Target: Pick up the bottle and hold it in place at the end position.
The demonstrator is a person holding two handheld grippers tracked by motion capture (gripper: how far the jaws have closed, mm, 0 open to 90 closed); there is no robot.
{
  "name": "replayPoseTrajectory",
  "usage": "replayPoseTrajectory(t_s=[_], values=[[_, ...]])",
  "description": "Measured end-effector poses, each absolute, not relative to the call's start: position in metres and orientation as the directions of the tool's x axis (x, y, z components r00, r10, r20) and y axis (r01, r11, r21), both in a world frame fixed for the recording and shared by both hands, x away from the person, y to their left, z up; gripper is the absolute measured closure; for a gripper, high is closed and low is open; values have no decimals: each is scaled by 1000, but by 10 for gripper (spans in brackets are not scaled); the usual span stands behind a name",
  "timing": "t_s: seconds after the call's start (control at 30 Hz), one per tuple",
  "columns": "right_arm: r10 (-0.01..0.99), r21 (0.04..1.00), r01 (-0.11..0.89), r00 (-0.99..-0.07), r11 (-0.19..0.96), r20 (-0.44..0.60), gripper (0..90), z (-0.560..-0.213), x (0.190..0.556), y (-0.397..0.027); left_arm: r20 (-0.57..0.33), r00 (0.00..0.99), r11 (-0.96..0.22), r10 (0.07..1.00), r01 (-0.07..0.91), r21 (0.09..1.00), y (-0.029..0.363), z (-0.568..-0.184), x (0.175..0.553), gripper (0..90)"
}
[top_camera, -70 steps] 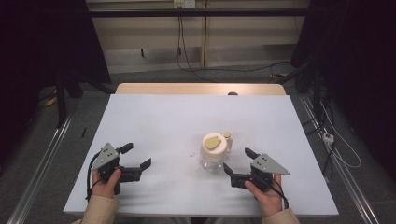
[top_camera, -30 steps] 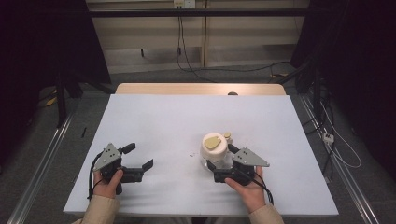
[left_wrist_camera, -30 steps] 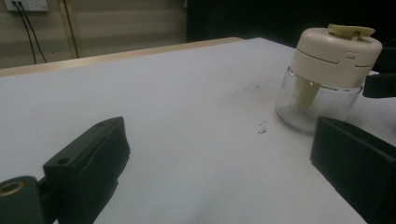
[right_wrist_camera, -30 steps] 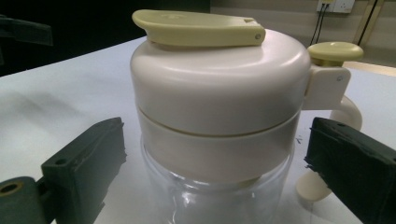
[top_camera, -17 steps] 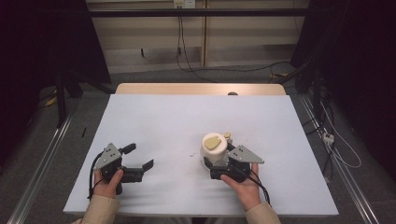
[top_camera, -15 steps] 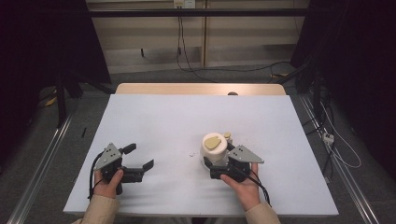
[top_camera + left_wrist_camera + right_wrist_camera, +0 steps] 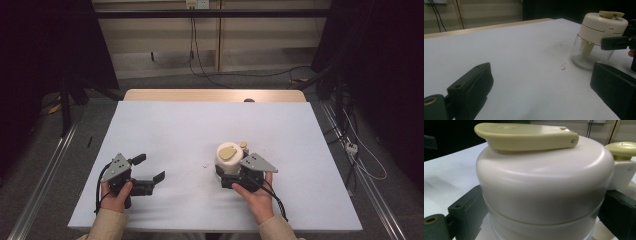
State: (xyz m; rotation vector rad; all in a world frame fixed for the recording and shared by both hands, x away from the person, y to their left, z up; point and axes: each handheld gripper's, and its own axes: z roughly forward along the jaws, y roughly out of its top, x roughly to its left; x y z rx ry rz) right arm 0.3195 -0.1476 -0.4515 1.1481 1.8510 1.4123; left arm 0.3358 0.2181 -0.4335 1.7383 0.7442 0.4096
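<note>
A small jar (image 7: 228,155) with a cream domed lid, a yellowish flat handle and a clear glass base stands on the white table (image 7: 200,125), right of centre near the front. My right gripper (image 7: 231,176) holds it from the near side; in the right gripper view the jar (image 7: 544,182) sits between the two black jaws, which press its sides where lid meets glass. My left gripper (image 7: 151,167) rests open at the front left, with nothing between its jaws. In the left gripper view the jar (image 7: 599,37) stands off to the right.
A few dark specks (image 7: 205,166) lie on the table just left of the jar. A wooden strip (image 7: 215,95) runs along the far edge with a small dark object (image 7: 248,100) on it. Cables lie on the floor beyond and to the right.
My right gripper has moved left from the front right to the jar, and its jaws now sit around it. Over the last half second nothing has moved. The left gripper has stayed put.
</note>
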Motion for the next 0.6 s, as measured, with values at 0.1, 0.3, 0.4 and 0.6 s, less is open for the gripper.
replayPoseTrajectory(t_s=[0.1, 0.3, 0.4, 0.6], values=[[871, 948, 307, -484, 78, 85, 44, -452, 321, -146, -101, 738, -157, 667, 272, 949, 218, -434, 336, 40], [878, 948, 309, -470, 73, 86, 47, -453, 323, -143, -102, 738, -158, 667, 273, 949, 218, -434, 336, 40], [881, 948, 313, -464, 62, 95, 49, -453, 324, -142, -101, 738, -158, 667, 273, 949, 218, -434, 336, 40], [886, 948, 315, -451, 48, 105, 53, -453, 325, -140, -97, 739, -161, 667, 270, 949, 218, -434, 336, 40]])
